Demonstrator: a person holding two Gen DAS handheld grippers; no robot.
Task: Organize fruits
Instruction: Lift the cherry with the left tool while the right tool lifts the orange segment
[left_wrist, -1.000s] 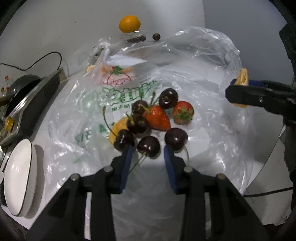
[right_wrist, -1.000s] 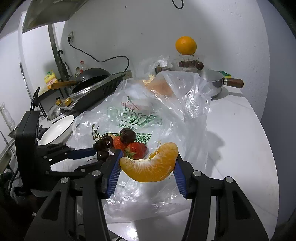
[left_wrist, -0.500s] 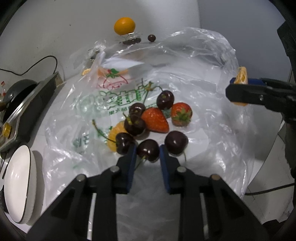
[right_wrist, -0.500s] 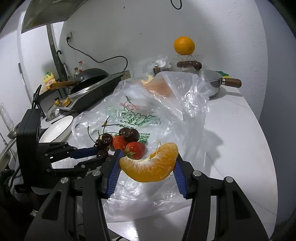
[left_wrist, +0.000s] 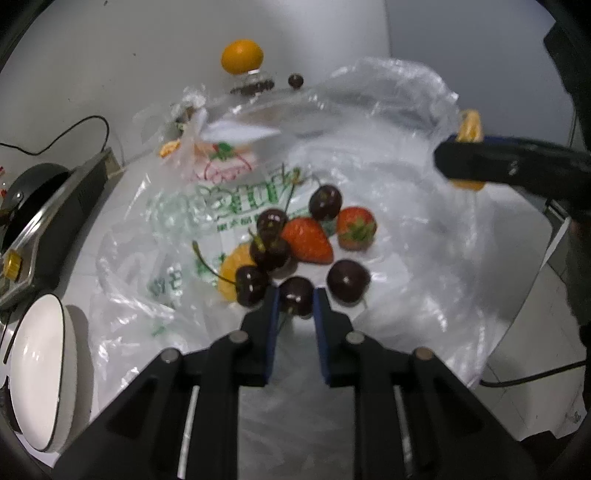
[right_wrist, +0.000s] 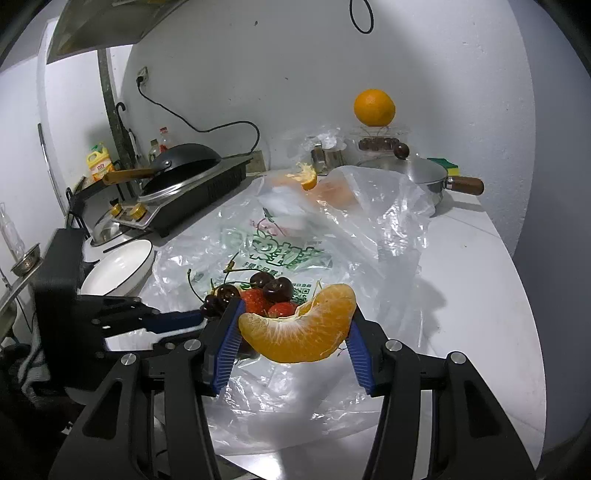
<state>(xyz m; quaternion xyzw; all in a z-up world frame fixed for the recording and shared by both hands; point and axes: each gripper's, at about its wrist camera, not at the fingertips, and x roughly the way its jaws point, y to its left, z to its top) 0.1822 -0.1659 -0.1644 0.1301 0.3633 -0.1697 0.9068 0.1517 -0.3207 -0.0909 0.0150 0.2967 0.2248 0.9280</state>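
The white counter (right_wrist: 480, 295) carries everything, and most of its middle is covered by a crumpled clear plastic bag (left_wrist: 388, 177) with green printing, spread flat under the fruit. At the counter's left edge sits a white bowl (right_wrist: 122, 269) with a dark rim, and at the far wall a whole orange (right_wrist: 374, 107) rests on top of a clear container. My right gripper (right_wrist: 291, 332) is clenched on an orange segment (right_wrist: 299, 328) — its long axis runs crosswise from one blue pad to the other, the curved back hanging down and both tips turned upward, raised above the bag and nearer to me than the fruit pile. On the bag lie two strawberries: one (left_wrist: 308, 240) points its tip toward me and to the right, the other (left_wrist: 356, 227) stands just beside it with its green cap facing me. Dark cherries cluster around them, one cherry (left_wrist: 348, 280) sitting just right of my left gripper (left_wrist: 295, 299). That gripper's jaws have just been closing, and they now pinch a single dark cherry (left_wrist: 297, 293) between the blue pads, its stem trailing down toward me.
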